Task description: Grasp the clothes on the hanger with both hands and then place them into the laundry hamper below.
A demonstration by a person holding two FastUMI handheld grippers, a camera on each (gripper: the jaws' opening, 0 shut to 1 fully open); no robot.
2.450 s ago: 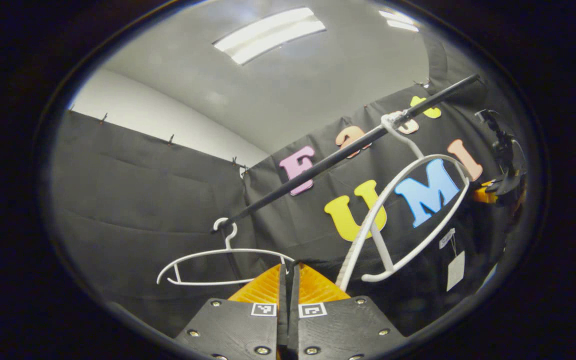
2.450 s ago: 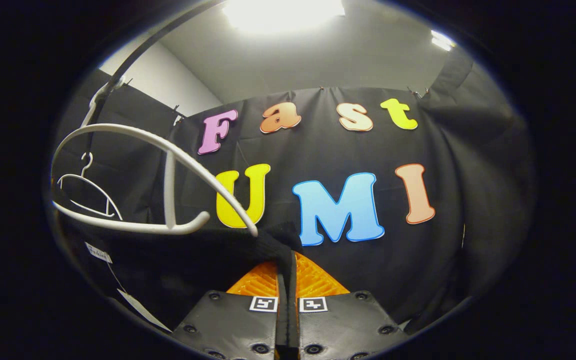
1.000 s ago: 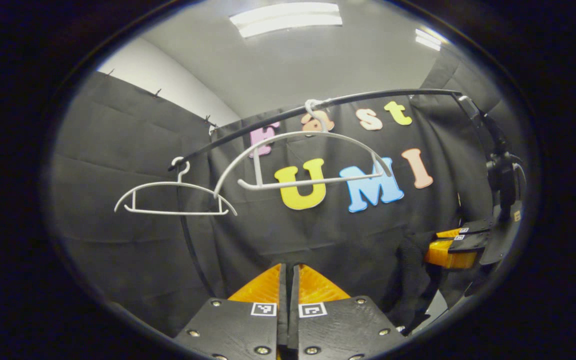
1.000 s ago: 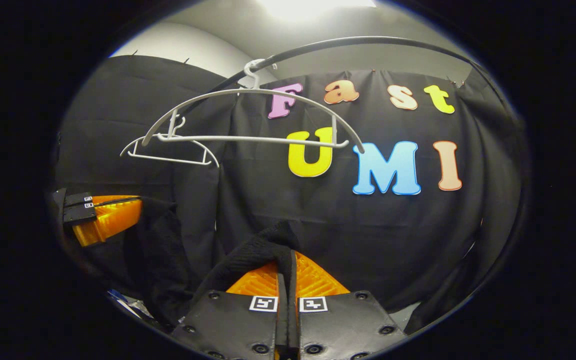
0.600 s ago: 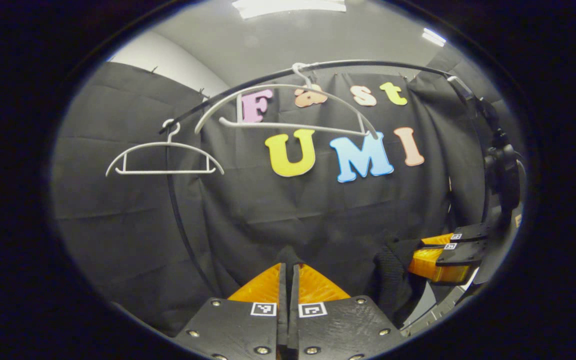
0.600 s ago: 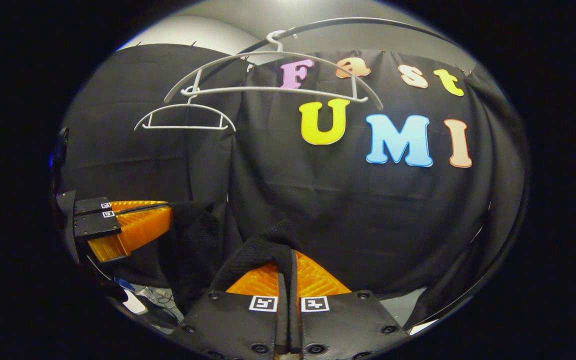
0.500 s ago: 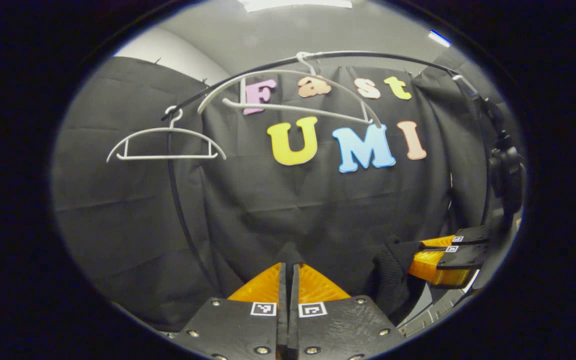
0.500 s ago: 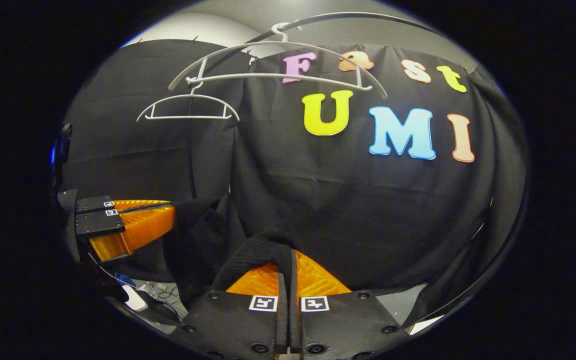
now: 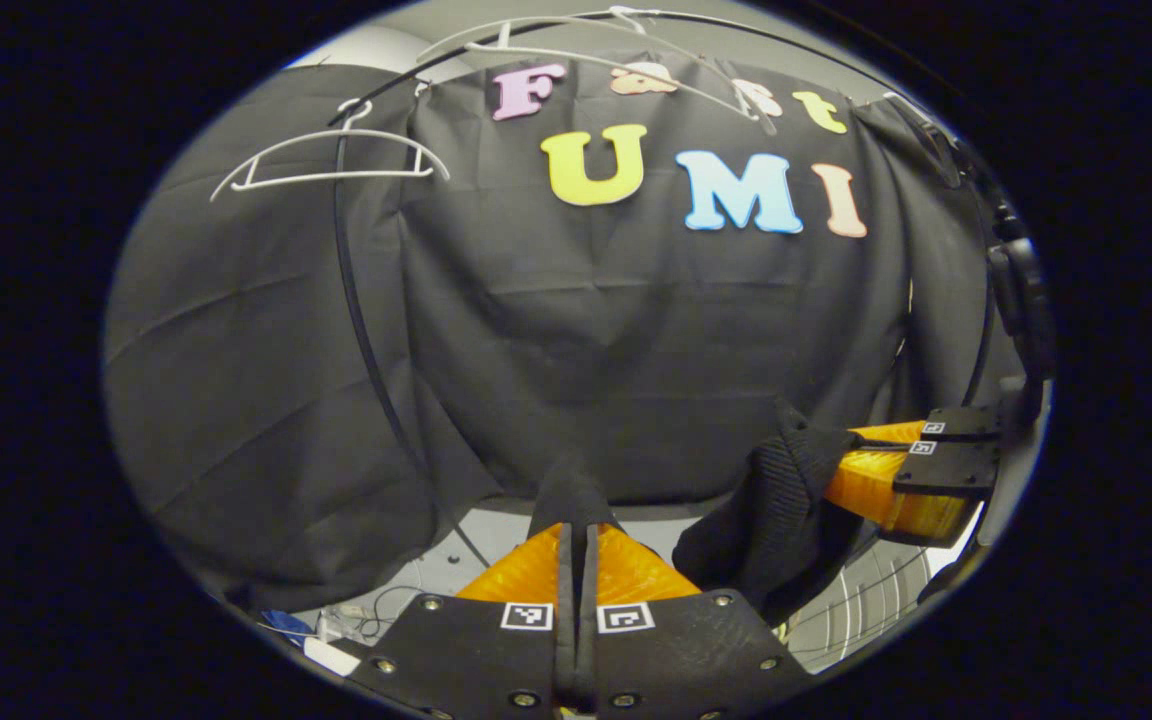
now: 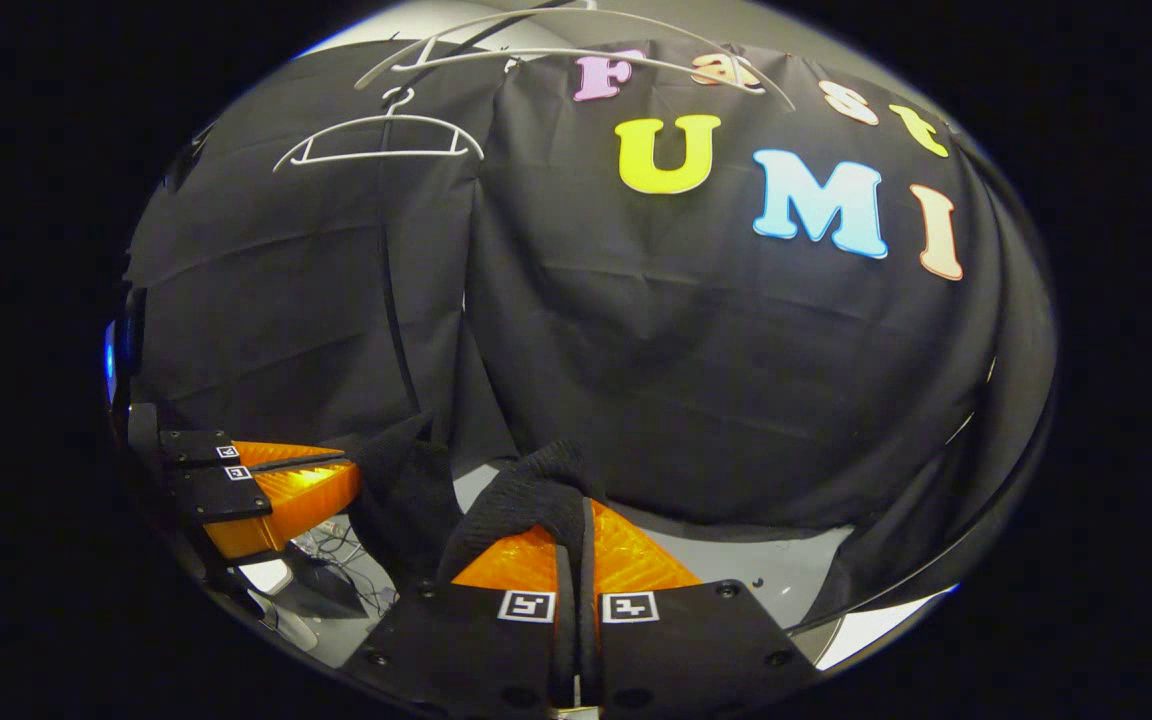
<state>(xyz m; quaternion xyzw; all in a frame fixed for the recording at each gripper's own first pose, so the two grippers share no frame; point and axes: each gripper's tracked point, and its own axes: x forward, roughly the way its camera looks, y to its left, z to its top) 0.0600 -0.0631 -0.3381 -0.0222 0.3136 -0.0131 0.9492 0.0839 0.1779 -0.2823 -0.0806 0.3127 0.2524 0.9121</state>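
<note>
Both grippers: the left gripper (image 9: 576,530) and the right gripper (image 10: 576,530) are each closed, with a fold of the black knit garment (image 9: 776,520) pinched between the fingers.
Garment: it is held slung between the two grippers, off the hanger, low in the scene; a bunch of it is seen at the right gripper's tip (image 10: 536,490).
Other gripper: the right one is seen at the far right of the left gripper view (image 9: 896,480), the left one at the far left of the right gripper view (image 10: 266,490).
Hangers: two white hangers (image 9: 331,165) are left bare on the rail (image 9: 356,300), high and far.
Hamper: white wire bars, possibly the laundry hamper (image 9: 856,610), are glimpsed low on the right.
Progress: removal is judged done; lowering and release into the hamper are left.
</note>
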